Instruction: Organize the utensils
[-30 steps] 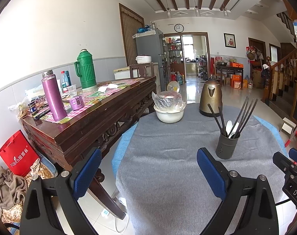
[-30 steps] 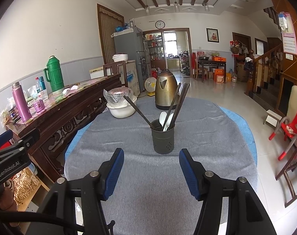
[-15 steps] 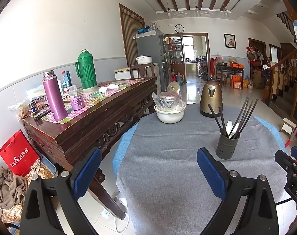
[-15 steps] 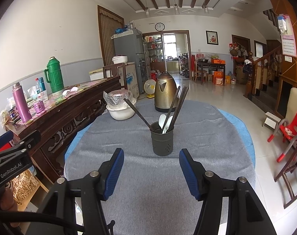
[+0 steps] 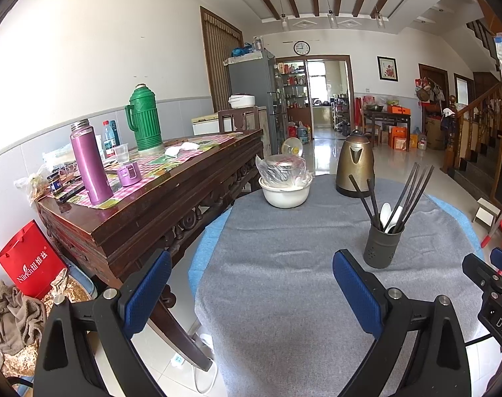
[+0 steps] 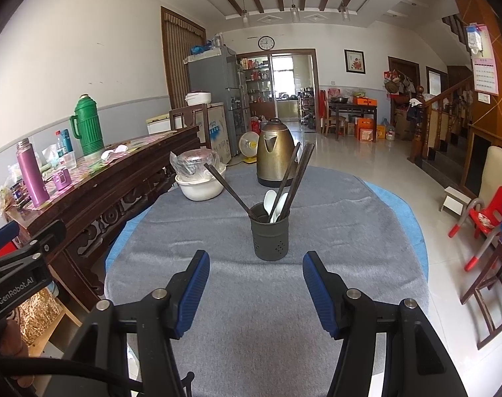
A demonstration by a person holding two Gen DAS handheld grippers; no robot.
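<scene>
A dark grey perforated utensil holder stands upright on the grey cloth of the round table. Dark chopsticks and white spoons stick out of it. My right gripper hovers open just in front of the holder, nothing between its blue pads. My left gripper is open over the table's left edge, well left of the holder, holding nothing. In the left wrist view, part of the right gripper's body shows at the right edge.
A brass kettle and a white bowl holding a plastic-wrapped pot stand at the table's far side. Left of it runs a dark wooden sideboard with a purple flask and green thermos. Chairs are at right.
</scene>
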